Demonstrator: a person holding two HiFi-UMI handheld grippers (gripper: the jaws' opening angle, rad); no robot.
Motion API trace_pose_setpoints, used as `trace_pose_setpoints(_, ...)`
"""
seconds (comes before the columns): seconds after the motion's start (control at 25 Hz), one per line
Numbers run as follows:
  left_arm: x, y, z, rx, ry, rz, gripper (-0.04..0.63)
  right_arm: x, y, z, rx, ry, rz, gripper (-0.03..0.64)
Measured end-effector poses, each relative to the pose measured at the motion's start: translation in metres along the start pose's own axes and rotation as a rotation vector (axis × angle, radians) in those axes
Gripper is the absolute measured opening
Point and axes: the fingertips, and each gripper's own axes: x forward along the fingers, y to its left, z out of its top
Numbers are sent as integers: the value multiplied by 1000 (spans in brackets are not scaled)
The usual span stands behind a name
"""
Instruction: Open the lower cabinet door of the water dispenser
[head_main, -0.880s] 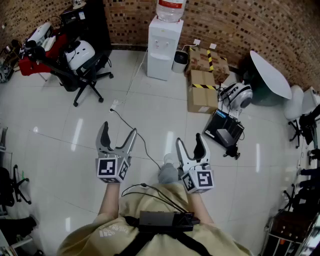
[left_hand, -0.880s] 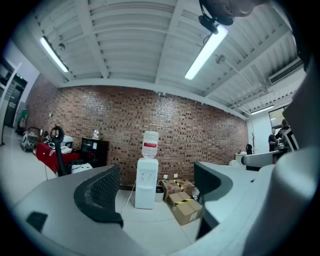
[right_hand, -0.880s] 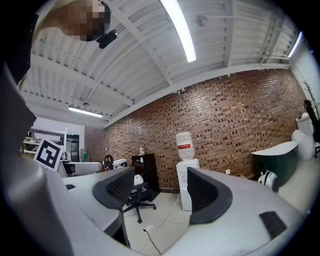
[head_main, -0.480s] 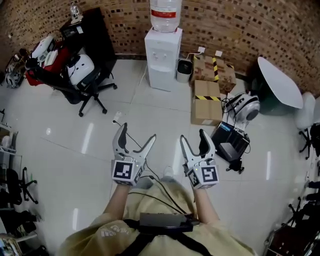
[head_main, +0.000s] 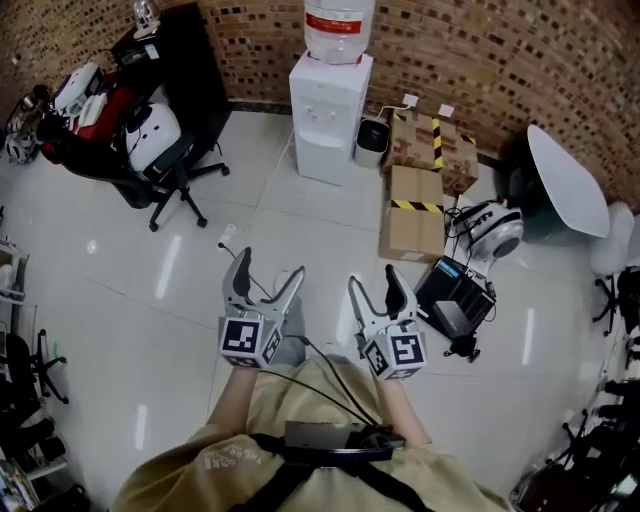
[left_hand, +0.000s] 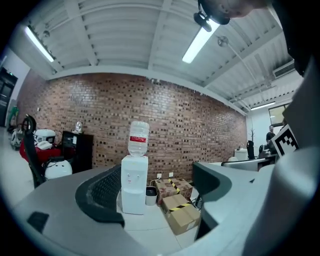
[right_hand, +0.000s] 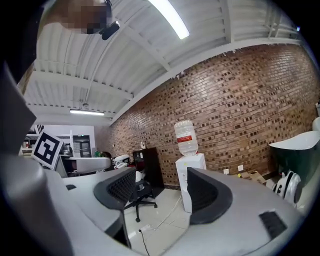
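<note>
The white water dispenser (head_main: 330, 105) stands against the brick wall with a clear bottle (head_main: 340, 22) on top. Its lower cabinet door (head_main: 322, 158) is closed. Both grippers are held out over the floor, well short of it. My left gripper (head_main: 268, 265) is open and empty, and so is my right gripper (head_main: 373, 280). In the left gripper view the dispenser (left_hand: 134, 185) shows far off between the parted jaws of the left gripper (left_hand: 157, 195). In the right gripper view the dispenser (right_hand: 183, 172) is partly hidden behind one jaw of the right gripper (right_hand: 160, 192).
Taped cardboard boxes (head_main: 412, 210) and a small bin (head_main: 371, 135) sit right of the dispenser. An office chair (head_main: 165, 150) and a black cabinet (head_main: 165, 50) stand to its left. A cable (head_main: 238, 248) lies on the tiles; a white helmet (head_main: 495, 225) and a black case (head_main: 452, 285) lie to the right.
The person has walked nearer the dispenser, which now looks larger in the head view. Both grippers stay held out in front with jaws apart.
</note>
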Motion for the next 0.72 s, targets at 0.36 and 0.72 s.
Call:
trace_pose_setpoints(0.36, 183, 115, -16, 40, -15, -81, 430, 183, -59, -18, -65, 23, -85, 331)
trace_pose_setpoints(0.72, 339, 212, -94, 42, 157, -196, 430, 384, -130, -129, -134, 224, -148, 330)
